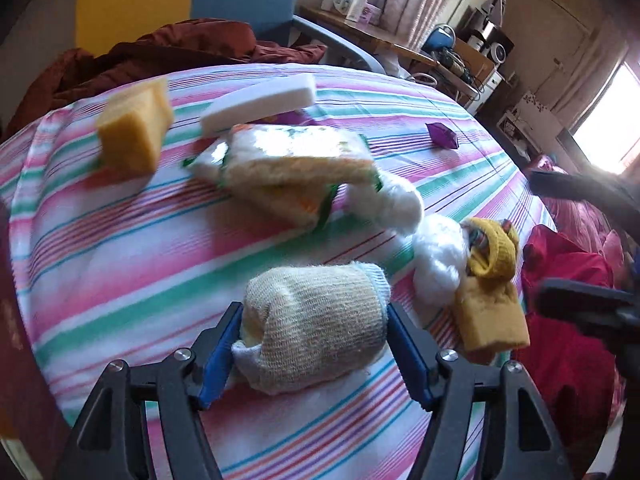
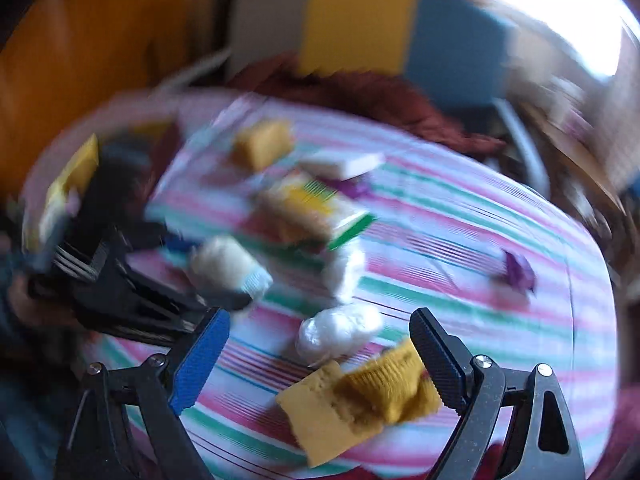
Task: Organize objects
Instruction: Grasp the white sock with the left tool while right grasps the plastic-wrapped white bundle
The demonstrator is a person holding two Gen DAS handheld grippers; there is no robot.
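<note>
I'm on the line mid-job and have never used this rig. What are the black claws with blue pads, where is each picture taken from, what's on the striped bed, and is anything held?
Each claw is a hand-held two-finger gripper carried by a person, with a fisheye camera looking along its fingers. The sharp picture comes from the left gripper, the blurred one from the right gripper.

On the striped sheet lie yellow sponges, a white foam block, wrapped scrub pads, white plastic bags, a mustard knit piece, a purple wrapper.

The left jaws flank a rolled beige sock, pads at its sides; a firm grip isn't clear. The right jaws stand open over a sponge and the knit piece, holding nothing.
</note>
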